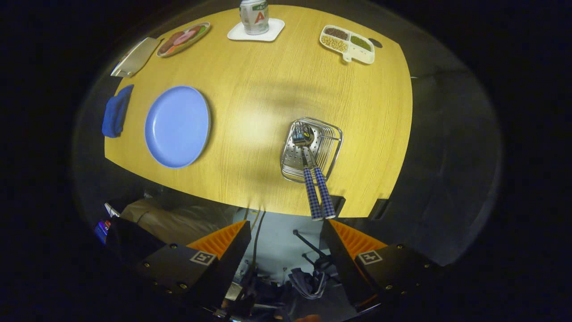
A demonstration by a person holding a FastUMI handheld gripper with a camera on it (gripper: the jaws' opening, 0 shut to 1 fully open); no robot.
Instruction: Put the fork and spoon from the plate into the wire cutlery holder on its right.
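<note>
- The table (268, 89), a pale wood top, is filling the middle of the frame, with a soft shadow lying across its centre and a bright patch of light just below that.
- Beyond its near edge, at the bottom centre, the floor is showing grey, with dark cables and what look like stand legs lying on it; a brown bundle is sitting at lower left.
- The plate (177, 126), blue, is sitting bare at centre left, so both pieces are looking delivered and the task is reading as done or nearly so.
- The holder (313, 150) is standing right of centre, well apart from the plate.
- The fork (313, 199) and spoon (325, 197) are leaning side by side in it, heads down, checked handles sticking out toward the camera; which handle is which I cannot tell for sure.
- The gripper (286, 243) is hanging at the bottom of the frame, fingers spread wide and holding nothing, with the handle tips just ahead of them.
- The next move is calling for little: backing away without knocking the handles.
- Smaller things are lining the top: a divided tray (347, 44) at upper right, a can (254, 17) on a white coaster (237, 34), an oval dish (183, 39), a metal tray (134, 58) at upper left.
- A blue cloth (116, 112) is lying left of the plate.
</note>
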